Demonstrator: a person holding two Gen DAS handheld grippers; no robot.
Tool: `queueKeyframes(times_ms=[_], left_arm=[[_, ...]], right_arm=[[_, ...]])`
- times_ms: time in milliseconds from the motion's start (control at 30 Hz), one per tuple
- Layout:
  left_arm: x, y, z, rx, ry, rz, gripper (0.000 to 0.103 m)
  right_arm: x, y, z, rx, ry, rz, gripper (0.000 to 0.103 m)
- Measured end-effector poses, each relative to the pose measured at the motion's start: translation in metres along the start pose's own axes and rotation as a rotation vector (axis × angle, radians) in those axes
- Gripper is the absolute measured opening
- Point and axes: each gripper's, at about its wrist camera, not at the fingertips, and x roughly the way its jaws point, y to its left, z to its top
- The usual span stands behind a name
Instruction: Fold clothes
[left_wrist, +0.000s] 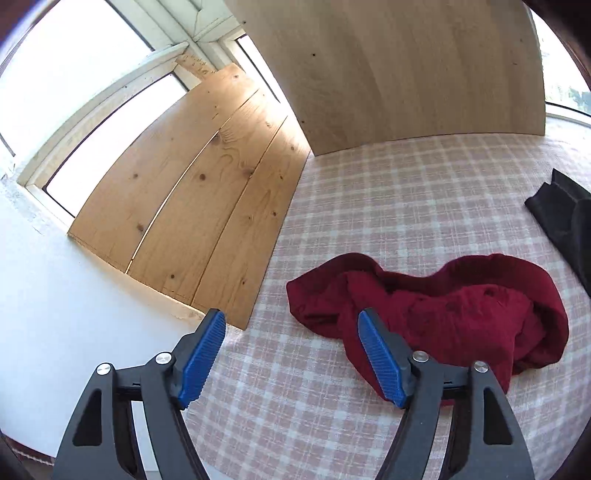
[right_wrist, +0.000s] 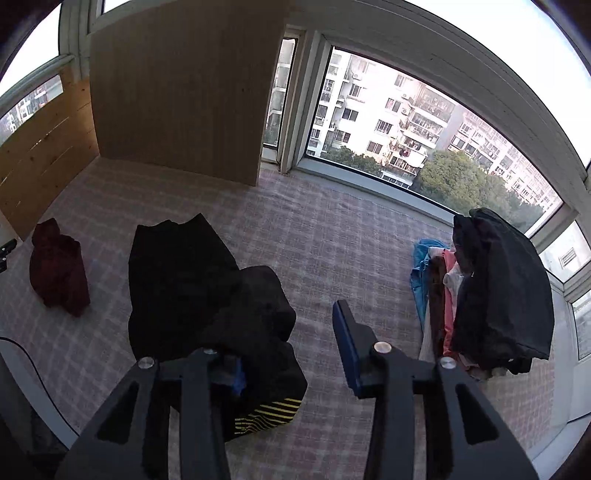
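A crumpled dark red garment lies on the pink checked cloth. My left gripper is open and empty, its right blue pad over the garment's near left edge. The red garment also shows far left in the right wrist view. A black garment with a yellow striped hem lies partly spread in front of my right gripper. That gripper is open; its left finger is buried in the black fabric and its right blue pad is free. The black garment's edge shows at the right of the left wrist view.
A pile of clothes, dark ones on top of pink, white and blue ones, stands at the right by the window. Wooden boards and a taller panel stand along the far and left edges. A cable runs at the near left.
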Motion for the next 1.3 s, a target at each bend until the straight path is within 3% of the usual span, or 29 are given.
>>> queueKeyframes(times_ms=[100, 233, 333, 500, 533, 600, 667, 700, 767, 933, 1000, 1033, 1100, 1200, 1300], left_arm=[[-0.039, -0.058, 0.004, 0.065, -0.061, -0.255, 0.076], [-0.083, -0.186, 0.006, 0.31, -0.101, -0.537, 0.076], [-0.109, -0.285, -0.004, 0.521, -0.121, -0.631, 0.076], [-0.12, -0.384, -0.02, 0.734, -0.138, -0.601, 0.076], [-0.116, -0.39, -0.017, 0.743, -0.123, -0.605, 0.075], [-0.108, -0.399, -0.012, 0.756, -0.091, -0.616, 0.058], [-0.096, -0.393, 0.003, 0.706, -0.045, -0.632, 0.026], [-0.091, -0.385, 0.013, 0.672, -0.022, -0.654, 0.024], [-0.081, -0.366, 0.032, 0.613, 0.002, -0.679, 0.025], [-0.078, -0.328, 0.055, 0.564, -0.051, -0.599, 0.031], [-0.084, -0.319, 0.054, 0.569, -0.076, -0.573, 0.047], [-0.088, -0.314, 0.052, 0.568, -0.087, -0.558, 0.056], [-0.101, -0.313, 0.044, 0.581, -0.103, -0.583, 0.057], [-0.127, -0.321, 0.019, 0.629, -0.11, -0.694, 0.062], [-0.142, -0.349, -0.009, 0.72, -0.137, -0.737, 0.072]], right_arm=[[0.016, -0.035, -0.038, 0.121, 0.054, 0.041, 0.041], [0.021, -0.079, -0.088, 0.27, 0.093, 0.062, 0.043], [0.013, -0.095, -0.124, 0.331, 0.096, 0.084, 0.044], [0.01, -0.083, -0.173, 0.351, 0.121, 0.17, 0.047], [0.013, -0.077, -0.179, 0.352, 0.125, 0.198, 0.047], [0.023, -0.062, -0.187, 0.344, 0.135, 0.255, 0.047], [0.036, -0.044, -0.185, 0.312, 0.144, 0.291, 0.047], [0.044, -0.034, -0.181, 0.297, 0.149, 0.302, 0.047], [0.057, -0.018, -0.172, 0.276, 0.151, 0.328, 0.047], [0.082, 0.01, -0.145, 0.229, 0.144, 0.389, 0.047], [0.085, 0.019, -0.139, 0.192, 0.137, 0.386, 0.043], [0.088, 0.023, -0.137, 0.169, 0.146, 0.361, 0.036], [0.091, 0.026, -0.138, 0.142, 0.166, 0.309, 0.027], [0.092, 0.017, -0.143, 0.168, 0.171, 0.322, 0.027], [0.091, 0.007, -0.147, 0.203, 0.17, 0.32, 0.016]])
